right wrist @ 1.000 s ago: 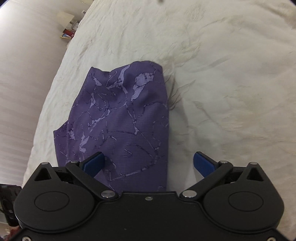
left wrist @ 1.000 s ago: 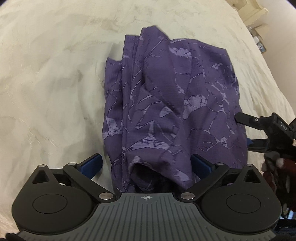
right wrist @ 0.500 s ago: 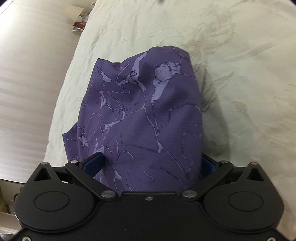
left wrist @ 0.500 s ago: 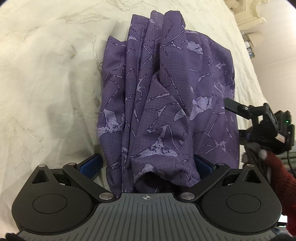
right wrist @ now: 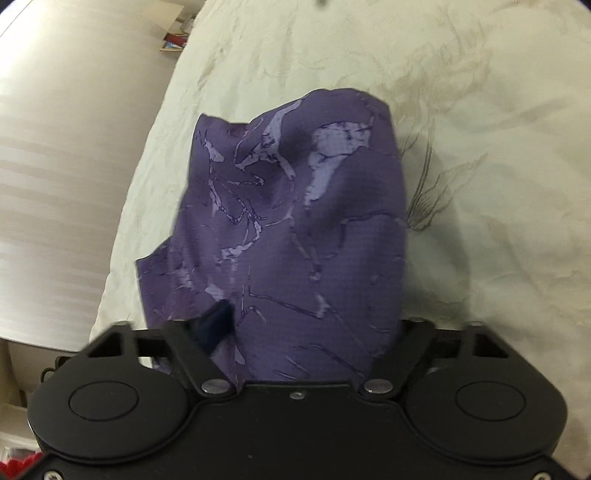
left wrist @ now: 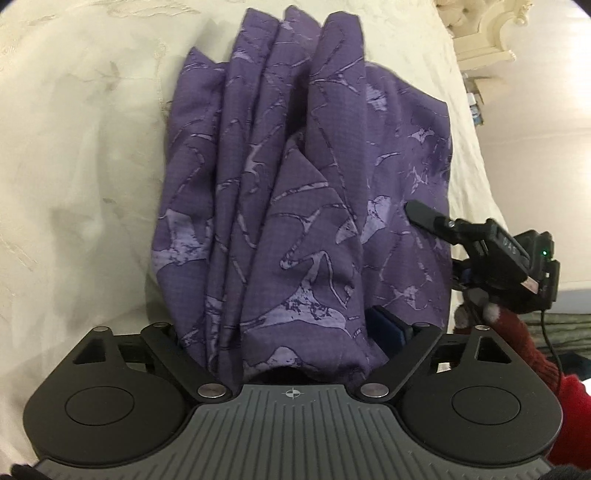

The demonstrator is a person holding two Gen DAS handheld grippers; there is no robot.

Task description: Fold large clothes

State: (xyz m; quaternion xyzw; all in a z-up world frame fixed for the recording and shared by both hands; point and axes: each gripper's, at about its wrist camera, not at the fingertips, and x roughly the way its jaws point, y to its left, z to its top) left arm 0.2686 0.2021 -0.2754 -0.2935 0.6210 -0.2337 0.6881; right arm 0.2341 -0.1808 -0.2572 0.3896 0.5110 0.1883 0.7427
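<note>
A purple patterned garment [left wrist: 295, 206] lies bunched in folds on a cream bedspread [left wrist: 74, 166]. My left gripper [left wrist: 291, 332] is shut on its near edge; cloth fills the jaws and hides the left finger, and one blue pad [left wrist: 388, 326] shows. In the right wrist view the same garment [right wrist: 295, 229] rises from my right gripper [right wrist: 306, 332], which is shut on it; one blue pad [right wrist: 218, 321] shows, blurred. The right gripper also shows in the left wrist view [left wrist: 491, 251], at the garment's right edge, held by a red-gloved hand.
The bed's edge [right wrist: 122, 258] runs down the left of the right wrist view, with floor beyond. A carved cream headboard or furniture piece [left wrist: 487, 33] stands at the top right of the left wrist view. The embroidered bedspread [right wrist: 480, 147] spreads to the right.
Both grippers closed on the garment's near edge and drew it up toward the cameras. The fingers were open around the cloth before; now the cloth is pinched and bunched higher.
</note>
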